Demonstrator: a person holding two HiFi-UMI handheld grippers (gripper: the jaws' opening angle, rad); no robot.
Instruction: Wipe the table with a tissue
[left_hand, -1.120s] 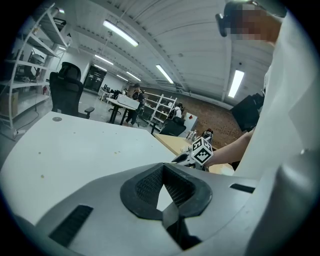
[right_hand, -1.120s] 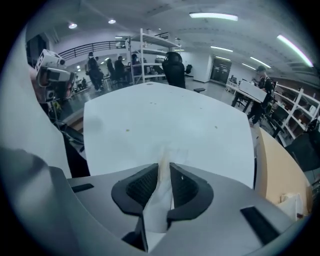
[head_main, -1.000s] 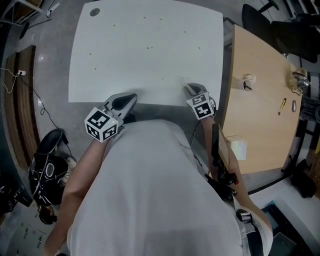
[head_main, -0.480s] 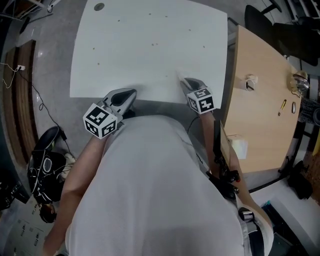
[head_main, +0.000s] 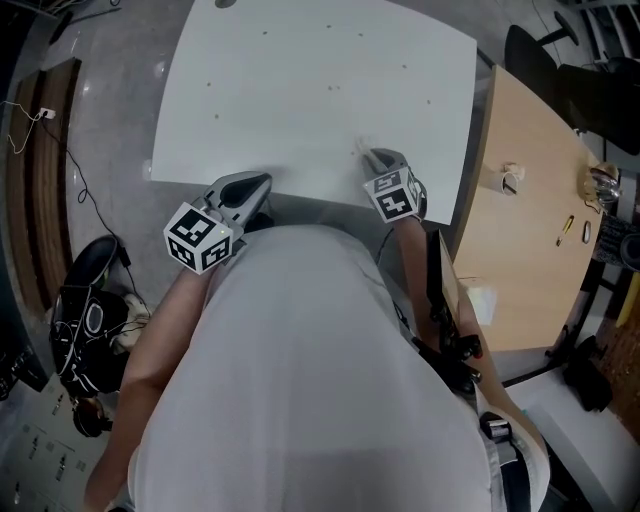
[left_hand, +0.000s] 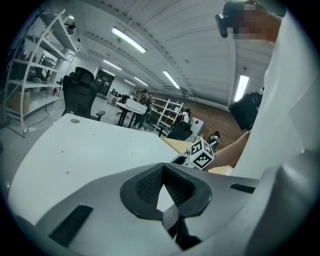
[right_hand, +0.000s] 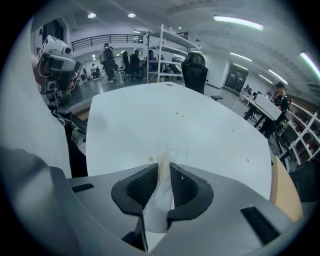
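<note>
The white table (head_main: 320, 80) carries small brown specks (head_main: 330, 88). My right gripper (head_main: 372, 157) points steeply down at the table's near edge, right of the middle, and is shut on a white tissue (head_main: 361, 148). In the right gripper view the tissue (right_hand: 159, 200) stands pinched between the black pads of that gripper (right_hand: 163, 169), with a crumb (right_hand: 150, 159) just beyond it. My left gripper (head_main: 256, 184) rests at the near edge further left. Its pads meet at the tips with nothing held (left_hand: 163, 168). The right gripper's marker cube (left_hand: 201, 154) shows beyond it.
A wooden table (head_main: 520, 230) adjoins on the right with small items on it. A dark bag (head_main: 95, 320) and cables lie on the floor at the left. The person's torso hides the table's near edge between the grippers. An office chair (right_hand: 195, 70) stands past the far edge.
Both grippers have slid a little leftward along the table's near edge, the right one dragging the tissue with it. Neither grip has changed.
</note>
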